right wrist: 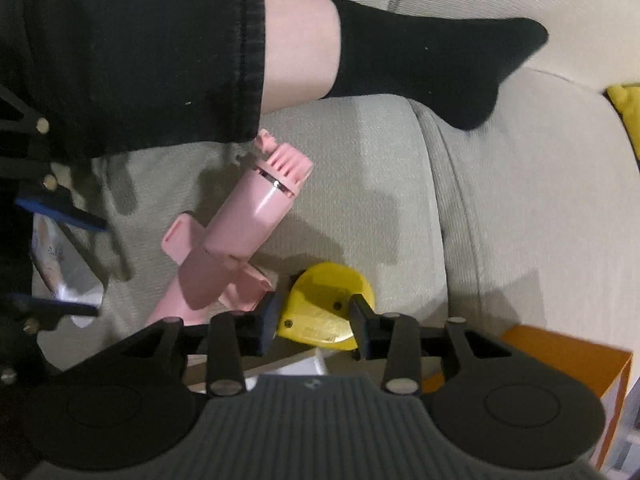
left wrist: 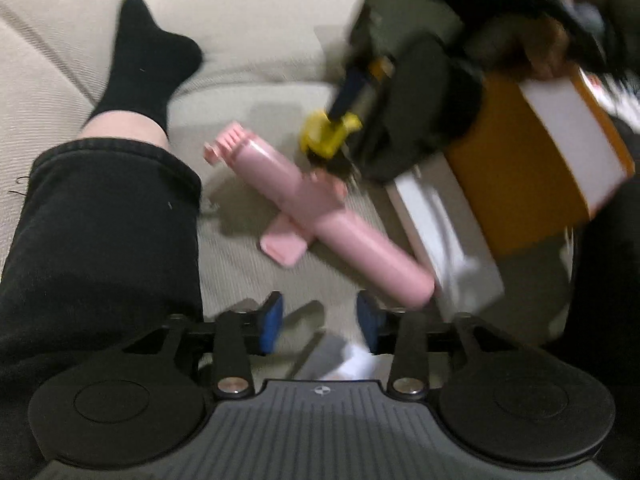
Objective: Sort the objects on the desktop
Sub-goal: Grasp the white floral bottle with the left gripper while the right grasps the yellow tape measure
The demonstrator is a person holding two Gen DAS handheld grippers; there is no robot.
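A yellow tape measure (right wrist: 320, 300) lies on the beige sofa cushion (right wrist: 380, 200). My right gripper (right wrist: 314, 320) hangs straight over it, its fingers spread to either side and not pressing on it. Just left of it lies a pink cylinder-shaped gadget (right wrist: 240, 232) with fold-out flaps, seen aslant in the left wrist view (left wrist: 304, 204). My left gripper (left wrist: 320, 322) points down at the cushion near the pink gadget's lower end, blue pads (left wrist: 272, 322) apart. A white packet (left wrist: 352, 360) lies under the gap, untouched.
A person's leg in black trousers (left wrist: 100, 240) and a black sock (left wrist: 148, 60) rests on the sofa left of the objects. An orange box (left wrist: 520, 184) and a flat white box (left wrist: 440, 232) stand at the right. A yellow thing (right wrist: 626, 108) shows at the far right edge.
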